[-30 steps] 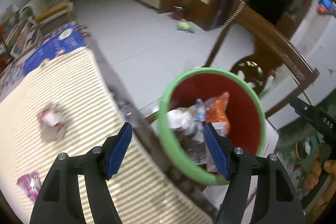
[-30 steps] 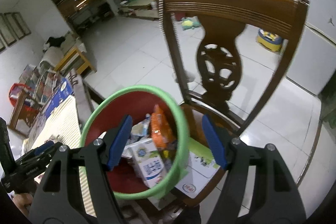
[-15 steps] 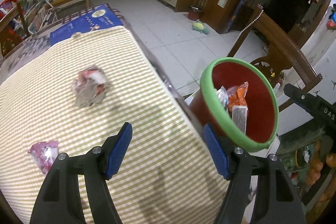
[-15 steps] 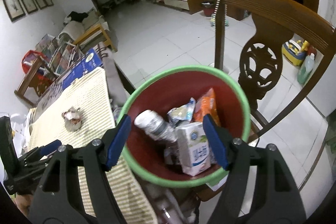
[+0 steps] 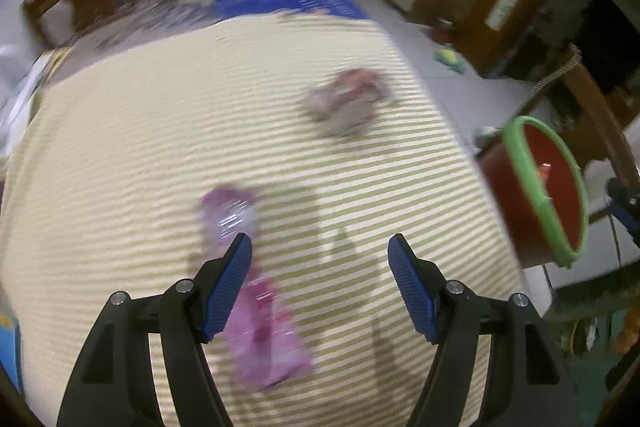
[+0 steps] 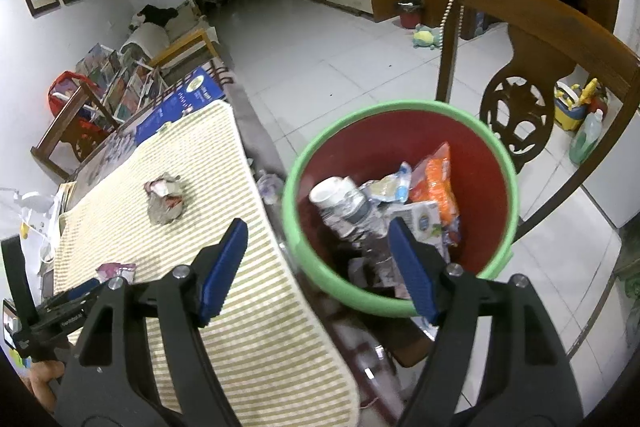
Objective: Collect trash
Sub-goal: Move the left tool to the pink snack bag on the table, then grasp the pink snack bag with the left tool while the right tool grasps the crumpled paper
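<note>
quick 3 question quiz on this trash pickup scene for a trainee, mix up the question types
1. True or false: the left gripper grips the pink wrapper.
2. How many pieces of trash lie on the striped tablecloth?
3. Where does the orange snack bag lie? A: on the cloth. B: in the red bin. C: on the floor.

Key
1. False: its jaws stand open, nothing between them.
2. Two: the pink wrapper and the crumpled wrapper.
3. B.
</note>
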Demonstrator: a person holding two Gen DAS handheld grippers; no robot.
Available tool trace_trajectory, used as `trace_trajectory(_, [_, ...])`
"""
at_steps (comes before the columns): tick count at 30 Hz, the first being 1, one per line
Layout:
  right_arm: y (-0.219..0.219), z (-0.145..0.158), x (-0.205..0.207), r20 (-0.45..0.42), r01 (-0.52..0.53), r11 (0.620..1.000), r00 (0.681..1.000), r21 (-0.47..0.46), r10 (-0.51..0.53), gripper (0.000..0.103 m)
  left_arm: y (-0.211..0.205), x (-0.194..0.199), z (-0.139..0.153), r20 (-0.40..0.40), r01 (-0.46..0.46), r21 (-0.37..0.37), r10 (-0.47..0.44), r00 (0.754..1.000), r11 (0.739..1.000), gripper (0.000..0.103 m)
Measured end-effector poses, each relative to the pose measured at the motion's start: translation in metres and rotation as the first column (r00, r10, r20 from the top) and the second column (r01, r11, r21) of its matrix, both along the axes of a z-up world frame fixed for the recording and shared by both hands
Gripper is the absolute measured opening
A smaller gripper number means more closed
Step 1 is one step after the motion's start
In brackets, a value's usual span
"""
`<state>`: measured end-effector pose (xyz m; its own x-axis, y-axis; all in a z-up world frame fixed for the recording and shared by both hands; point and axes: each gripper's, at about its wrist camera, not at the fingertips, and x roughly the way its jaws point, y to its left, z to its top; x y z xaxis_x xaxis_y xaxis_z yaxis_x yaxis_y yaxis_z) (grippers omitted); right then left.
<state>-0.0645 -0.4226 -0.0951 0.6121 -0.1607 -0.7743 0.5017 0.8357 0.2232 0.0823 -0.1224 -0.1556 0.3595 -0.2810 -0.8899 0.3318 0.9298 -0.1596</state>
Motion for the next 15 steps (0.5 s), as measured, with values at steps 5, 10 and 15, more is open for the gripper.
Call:
trace_trajectory(5, [0.029, -0.005, 0.017, -0.019, -0.053, 0.999, 0.998, 0.004, 0.053, 0.071, 0.053, 0.000, -0.026, -0.072, -0.106, 0.034, 0.109, 0.992, 0.994, 0.068])
trace_trajectory(10, [0.058, -0.006, 0.029, -0.031, -0.097, 0.995, 0.995, -0.005, 0.097, 0.071, 0.076, -0.003, -0.050, -0.133, -0.132, 0.039, 0.136, 0.982, 0.990, 0.069])
trace_trajectory(15, [0.077, -0.010, 0.035, -0.046, -0.107, 0.994, 0.993, -0.004, 0.107, 0.072, 0.084, 0.000, -0.070, -0.171, -0.109, 0.041, 0.115, 0.978, 0.993, 0.069])
